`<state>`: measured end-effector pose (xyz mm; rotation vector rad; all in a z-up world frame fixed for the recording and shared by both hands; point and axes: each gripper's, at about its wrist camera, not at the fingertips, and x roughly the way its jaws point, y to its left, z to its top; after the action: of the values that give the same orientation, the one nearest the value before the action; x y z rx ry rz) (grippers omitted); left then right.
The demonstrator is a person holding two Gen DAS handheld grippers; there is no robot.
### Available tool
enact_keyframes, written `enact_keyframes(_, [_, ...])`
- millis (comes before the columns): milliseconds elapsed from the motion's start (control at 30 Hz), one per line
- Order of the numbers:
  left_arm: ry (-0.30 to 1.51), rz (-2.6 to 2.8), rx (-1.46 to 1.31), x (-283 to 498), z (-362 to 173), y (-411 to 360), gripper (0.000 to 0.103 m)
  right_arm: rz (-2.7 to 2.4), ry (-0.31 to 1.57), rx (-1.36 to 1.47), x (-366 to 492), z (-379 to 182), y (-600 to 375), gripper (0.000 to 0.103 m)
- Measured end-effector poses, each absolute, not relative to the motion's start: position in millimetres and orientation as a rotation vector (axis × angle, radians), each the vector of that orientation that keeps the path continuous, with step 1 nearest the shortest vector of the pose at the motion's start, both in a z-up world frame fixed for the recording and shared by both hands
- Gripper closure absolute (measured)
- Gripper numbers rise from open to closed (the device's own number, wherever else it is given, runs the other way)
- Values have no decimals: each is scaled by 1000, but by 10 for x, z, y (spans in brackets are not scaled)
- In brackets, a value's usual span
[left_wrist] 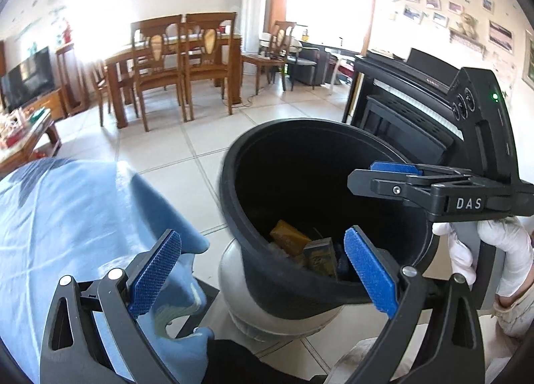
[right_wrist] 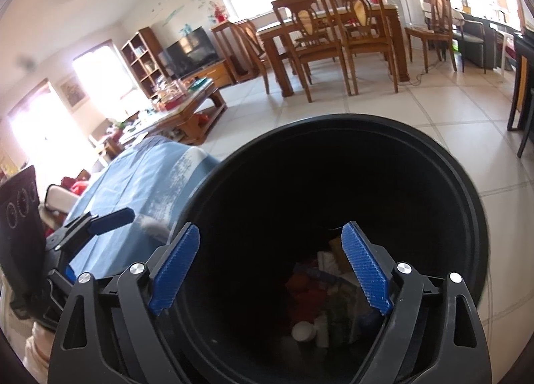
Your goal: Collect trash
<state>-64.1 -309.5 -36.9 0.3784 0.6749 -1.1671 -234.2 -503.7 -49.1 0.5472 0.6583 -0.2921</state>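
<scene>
Both tools hang over the black trash bin (right_wrist: 333,157) with nothing between their pads: the left tool (left_wrist: 263,270) spread wide above its near rim, the right tool (right_wrist: 270,267) open above its mouth. The collected trash (right_wrist: 320,297) lies at the bin's bottom. Draw each tool back clear of the rim before seeking anything on the blue-covered table (left_wrist: 66,210) beside the bin.

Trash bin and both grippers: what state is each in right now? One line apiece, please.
Trash bin: lidless, upright on the floor, partly filled.
Trash: boxes, wrappers and a white round piece lying at the bin's bottom.
Left gripper: open, empty, at the bin's near rim.
Right gripper: open, empty, over the bin's mouth.
Blue cloth: draped beside the bin.
</scene>
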Motion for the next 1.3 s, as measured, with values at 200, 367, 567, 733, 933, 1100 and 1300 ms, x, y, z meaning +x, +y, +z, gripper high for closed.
enact_keyframes(200, [665, -1104, 340, -494, -289, -2765, 5, -257, 664, 524, -2040, -406, -4800, 8])
enact_keyframes(367, [635, -1039, 300, -363, -190, -2385, 5, -206, 649, 476, -1701, -286, -4479, 6])
enact_keyframes(567, [610, -915, 229, -119, -98, -1792, 5, -107, 622, 397, -1174, -93, -3960, 6])
enact_keyframes(733, [599, -753, 178, 89, -46, -1238, 5, -9, 582, 306, -695, 61, -3418, 5])
enact_keyframes(933, [591, -565, 122, 307, 9, -604, 5, 104, 540, 217, -142, 150, -2723, 5])
enact_keyframes(1100, [576, -481, 81, 364, 93, -274, 5, 200, 515, 212, 249, 218, -2224, 5])
enact_keyframes(1300, [540, -404, 38, 426, 212, 40, 5, 262, 466, 171, 534, 301, -1773, 5])
